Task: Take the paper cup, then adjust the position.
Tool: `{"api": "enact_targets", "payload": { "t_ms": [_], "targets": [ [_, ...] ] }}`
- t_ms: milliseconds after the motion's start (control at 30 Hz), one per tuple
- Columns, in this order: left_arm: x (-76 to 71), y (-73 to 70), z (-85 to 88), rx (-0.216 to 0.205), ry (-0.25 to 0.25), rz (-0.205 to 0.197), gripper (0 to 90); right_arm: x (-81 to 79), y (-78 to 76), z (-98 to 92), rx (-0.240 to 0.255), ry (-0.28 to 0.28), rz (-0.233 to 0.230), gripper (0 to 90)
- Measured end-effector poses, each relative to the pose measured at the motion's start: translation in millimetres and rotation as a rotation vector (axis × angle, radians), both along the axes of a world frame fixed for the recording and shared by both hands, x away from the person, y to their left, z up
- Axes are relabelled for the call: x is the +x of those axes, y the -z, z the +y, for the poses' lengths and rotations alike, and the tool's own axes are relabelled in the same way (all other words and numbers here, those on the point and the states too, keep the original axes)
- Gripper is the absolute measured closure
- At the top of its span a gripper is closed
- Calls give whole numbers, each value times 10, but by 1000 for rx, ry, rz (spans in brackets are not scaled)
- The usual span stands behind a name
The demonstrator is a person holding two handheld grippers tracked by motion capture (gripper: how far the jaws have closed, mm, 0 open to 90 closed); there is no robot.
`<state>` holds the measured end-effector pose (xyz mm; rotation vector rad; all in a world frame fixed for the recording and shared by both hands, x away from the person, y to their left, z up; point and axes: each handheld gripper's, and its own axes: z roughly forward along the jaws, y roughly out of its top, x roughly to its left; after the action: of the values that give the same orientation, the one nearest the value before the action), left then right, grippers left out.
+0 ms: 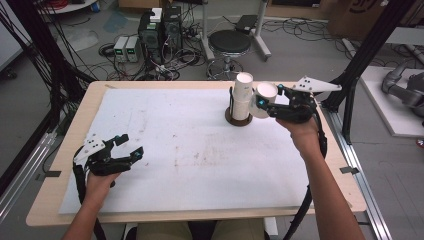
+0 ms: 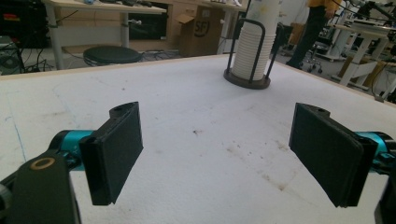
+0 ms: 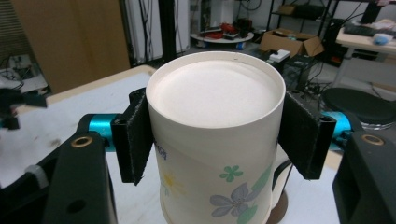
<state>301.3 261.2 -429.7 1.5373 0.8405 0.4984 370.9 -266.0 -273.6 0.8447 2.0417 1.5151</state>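
The right gripper (image 3: 219,140) clamps a light, crushable paper cup (image 3: 217,135) by its side walls between both pads, so grip gently, while the left gripper (image 2: 219,154) stands wide open and empty.

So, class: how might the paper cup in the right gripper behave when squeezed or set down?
The cup looks thin-walled paper, so it probably dents if the right gripper squeezes harder. It seems empty and light. Set on its side, it would likely roll.

light: bright, even, diffuse | shadows: faint on the table (image 1: 190,150) | glare: none | focus: high view soft, slightly pixelated; background behind the paper cup (image 3: 215,140) blurred | distortion: mild bowing at table edges
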Motion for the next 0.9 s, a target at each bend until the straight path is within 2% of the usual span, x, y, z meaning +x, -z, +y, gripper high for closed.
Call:
{"api": "enact_targets", "payload": {
  "t_ms": [167, 233, 367, 800, 900],
  "targets": [
    [4, 15, 1, -1, 19, 1, 172, -155, 233, -32, 5, -59, 22, 335],
    [3, 18, -7, -6, 26, -4, 172, -206, 335, -24, -6, -86, 35, 335],
    [1, 17, -10, -8, 31, -13, 170, -282, 464, 13, -36, -120, 33, 335],
    [-9, 10, -45, -3, 45, -19, 169, -380, 578, 171, -41, -170, 11, 335],
    [-8, 10, -49, -3, 52, -18, 168, -375, 636, 202, -40, -177, 25, 335]
  ]
}}
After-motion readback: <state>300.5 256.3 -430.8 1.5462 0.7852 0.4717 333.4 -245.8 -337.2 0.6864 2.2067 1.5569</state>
